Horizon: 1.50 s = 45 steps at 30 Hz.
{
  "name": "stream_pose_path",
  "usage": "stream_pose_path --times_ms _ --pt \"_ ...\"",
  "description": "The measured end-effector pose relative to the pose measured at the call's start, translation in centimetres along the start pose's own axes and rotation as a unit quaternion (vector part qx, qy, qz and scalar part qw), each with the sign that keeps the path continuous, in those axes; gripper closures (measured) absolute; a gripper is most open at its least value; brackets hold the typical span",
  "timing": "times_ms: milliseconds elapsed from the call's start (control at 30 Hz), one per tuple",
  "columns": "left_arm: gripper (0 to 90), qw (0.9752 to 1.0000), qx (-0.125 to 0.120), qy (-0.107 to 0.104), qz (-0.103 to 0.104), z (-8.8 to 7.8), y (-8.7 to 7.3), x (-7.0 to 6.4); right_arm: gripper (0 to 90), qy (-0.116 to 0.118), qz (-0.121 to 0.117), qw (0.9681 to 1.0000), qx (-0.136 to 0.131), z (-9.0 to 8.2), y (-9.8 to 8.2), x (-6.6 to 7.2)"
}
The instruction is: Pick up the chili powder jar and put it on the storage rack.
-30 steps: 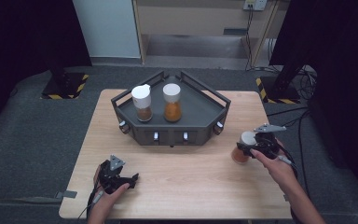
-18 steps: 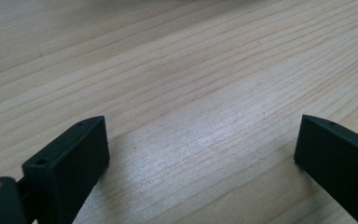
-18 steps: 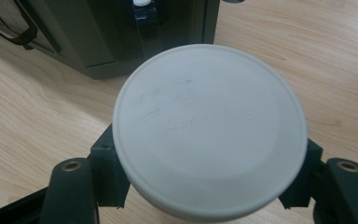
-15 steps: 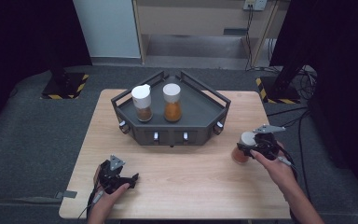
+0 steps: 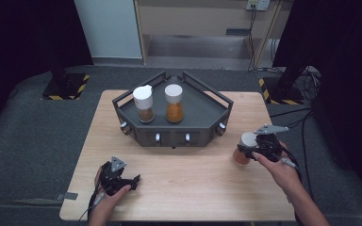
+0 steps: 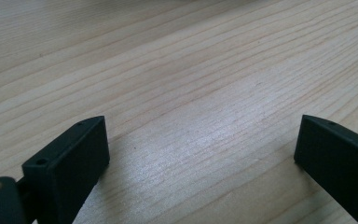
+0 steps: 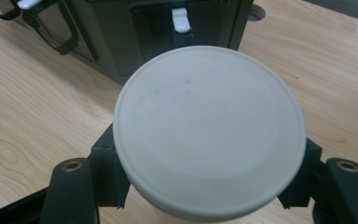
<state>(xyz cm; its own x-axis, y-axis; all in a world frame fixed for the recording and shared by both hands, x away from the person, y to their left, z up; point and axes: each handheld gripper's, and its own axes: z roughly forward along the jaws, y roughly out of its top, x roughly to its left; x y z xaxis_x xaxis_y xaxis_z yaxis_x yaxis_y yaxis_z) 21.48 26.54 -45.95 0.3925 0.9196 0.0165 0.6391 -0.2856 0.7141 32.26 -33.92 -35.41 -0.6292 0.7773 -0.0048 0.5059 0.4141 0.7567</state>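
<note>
On the pale, fine-grained wooden counter (image 5: 193, 179), the right gripper (image 5: 257, 146) had its jaws clamped round a round jar with a smooth white lid and orange contents (image 7: 209, 128), standing right of the dark grey angular tray (image 5: 202, 110). Two similar white-capped jars (image 5: 143, 103) stood upright in that tray. The left gripper (image 6: 200, 158) rested with jaws wide over bare wood.

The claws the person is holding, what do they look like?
Both are black. The left claw has two blocky flat-faced jaws with small screw holes. A grey three-cornered plate sits on top of each, seen on the right claw too. Dark cables trail back along the bare forearms.
</note>
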Motion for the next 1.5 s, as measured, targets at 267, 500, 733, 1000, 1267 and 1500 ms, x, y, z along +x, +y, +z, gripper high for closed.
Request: stream_pose_path --times_ms 267,500,733,1000,1267,1500 --pt "1.7 1.0 0.0 0.0 0.0 0.0 0.0 0.0 34.1 0.003 -0.012 0.9999 0.0 -0.9 1.2 0.6" --pt "1.7 1.0 0.0 0.0 0.0 0.0 0.0 0.0 34.1 0.008 -0.018 0.9998 0.0 -1.5 2.0 1.1" --pt "1.7 1.0 0.0 0.0 0.0 0.0 0.0 0.0 34.2 0.011 -0.024 0.9997 -0.001 -2.1 2.8 1.4" --pt "1.7 1.0 0.0 0.0 0.0 0.0 0.0 0.0 34.2 0.016 -0.028 0.9995 -0.002 -2.9 3.7 1.6" --pt "1.7 1.0 0.0 0.0 0.0 0.0 0.0 0.0 34.2 0.017 -0.033 0.9993 -0.004 -3.5 4.6 1.8" --pt "1.7 1.0 0.0 0.0 0.0 0.0 0.0 0.0 34.2 0.019 -0.038 0.9991 -0.006 -4.0 5.5 2.2"
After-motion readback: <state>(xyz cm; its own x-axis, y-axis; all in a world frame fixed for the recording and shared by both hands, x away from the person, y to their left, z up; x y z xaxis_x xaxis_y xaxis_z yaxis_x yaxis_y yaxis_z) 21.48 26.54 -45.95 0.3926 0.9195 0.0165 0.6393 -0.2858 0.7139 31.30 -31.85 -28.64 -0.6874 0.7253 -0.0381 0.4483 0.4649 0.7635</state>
